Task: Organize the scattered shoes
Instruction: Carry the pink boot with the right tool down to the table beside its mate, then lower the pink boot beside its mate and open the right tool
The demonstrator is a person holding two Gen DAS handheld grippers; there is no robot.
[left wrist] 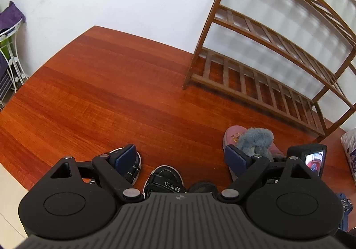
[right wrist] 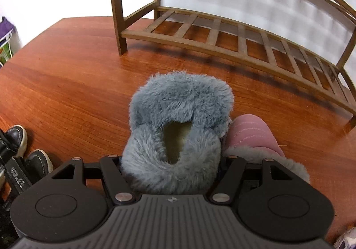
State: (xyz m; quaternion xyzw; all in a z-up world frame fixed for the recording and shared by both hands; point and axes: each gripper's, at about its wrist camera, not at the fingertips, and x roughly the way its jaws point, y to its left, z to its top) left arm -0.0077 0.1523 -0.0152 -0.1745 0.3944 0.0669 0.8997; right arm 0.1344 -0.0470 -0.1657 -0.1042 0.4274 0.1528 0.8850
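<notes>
The right gripper (right wrist: 171,169) straddles a grey furry slipper (right wrist: 178,124) on the wooden floor (right wrist: 66,84), grip unclear, beside a pink slipper (right wrist: 251,135); the left gripper (left wrist: 182,157) hovers wide open above black sandals (left wrist: 164,179), shoe rack (right wrist: 222,35) beyond.

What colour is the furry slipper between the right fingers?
Blue-grey furry slipper; clearest in the right wrist view.

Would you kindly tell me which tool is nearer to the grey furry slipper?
Right. The right tool straddles the grey furry slipper, its heel between the jaws. The left tool hangs open over the black sandals, left of it.
</notes>
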